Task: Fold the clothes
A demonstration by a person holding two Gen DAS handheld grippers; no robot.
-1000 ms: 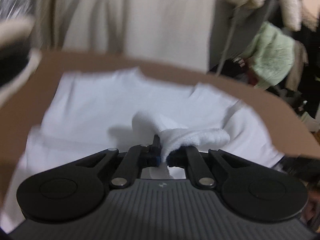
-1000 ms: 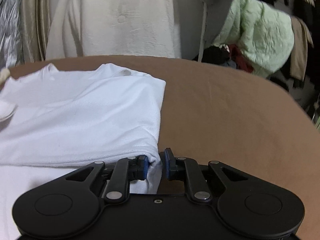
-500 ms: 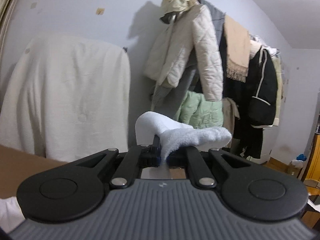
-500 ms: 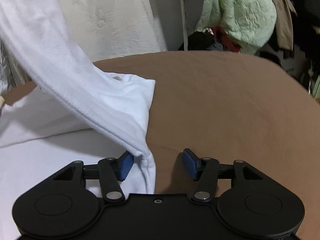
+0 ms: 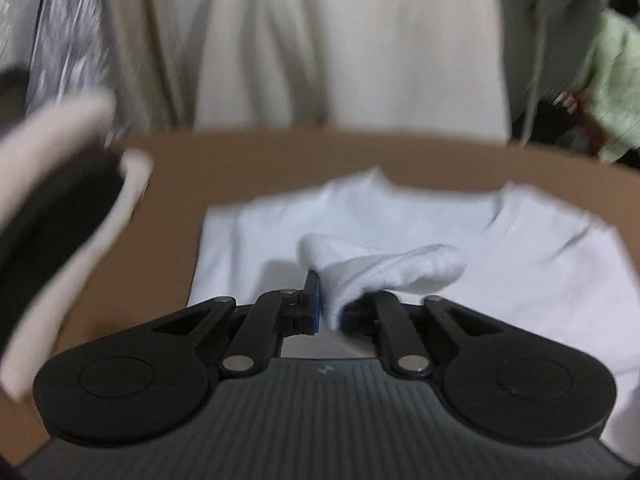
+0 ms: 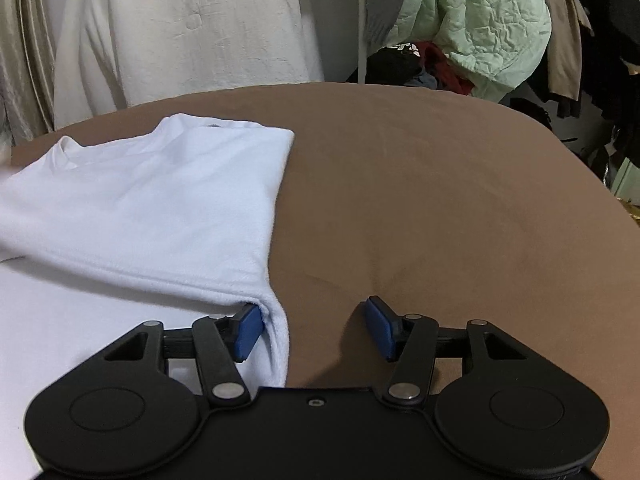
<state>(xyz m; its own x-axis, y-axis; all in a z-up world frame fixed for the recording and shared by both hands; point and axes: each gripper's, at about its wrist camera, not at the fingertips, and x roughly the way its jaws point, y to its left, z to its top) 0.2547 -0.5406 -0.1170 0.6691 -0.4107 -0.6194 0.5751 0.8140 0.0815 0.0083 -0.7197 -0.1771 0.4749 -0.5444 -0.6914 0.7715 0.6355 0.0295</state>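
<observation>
A white shirt [image 6: 160, 200] lies folded on the brown cloth-covered surface [image 6: 440, 200], its collar at the far end. My right gripper [image 6: 314, 328] is open at the shirt's near right corner. The shirt's edge hangs beside its left pad [image 6: 248, 332], and nothing is gripped. In the left wrist view the white shirt [image 5: 520, 248] lies spread ahead, and a bunched fold of it [image 5: 384, 268] stands between the jaws of my left gripper [image 5: 331, 308]. Those jaws are opening, and the fold still touches both pads and drapes over the right finger.
A cream cover [image 6: 180, 32] hangs behind the surface. A green quilted jacket [image 6: 480, 20] and dark clothes are piled at the back right. A blurred cream and black shape [image 5: 60, 220] intrudes at the left of the left wrist view. Bare brown surface extends to the shirt's right.
My right gripper let go of the shirt's corner and opened wide. The left gripper swung up with its fold, then came back down over the shirt, which now lies flat.
</observation>
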